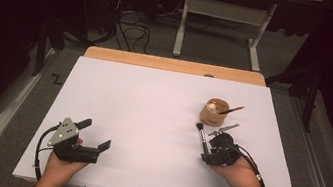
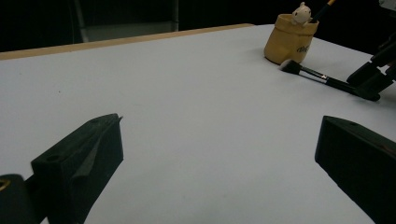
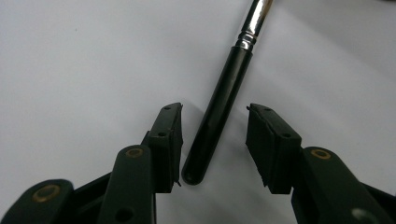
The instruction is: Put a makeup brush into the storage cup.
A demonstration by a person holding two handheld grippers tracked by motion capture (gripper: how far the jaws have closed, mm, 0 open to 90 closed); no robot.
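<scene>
left gripper (image 1: 95, 134): jaws wide apart, empty, over white table (image 1: 140, 119) | right gripper (image 3: 214, 140): jaws apart, straddling makeup brush (image 3: 219, 112) handle end, pads not touching (brush flat on table) | beyond: tan cup (image 1: 214, 112) holding a thin brush (image 1: 231, 110)

- In the right gripper view the brush (image 3: 219, 112) runs off the top edge, so its bristles are cut off.
- In the left gripper view the top edge clips the stick (image 2: 325, 6) in the cup (image 2: 289, 39), and print on the cup is too small to read.
- In the high view the brush's handle end is hidden behind the right gripper (image 1: 211, 148).
</scene>
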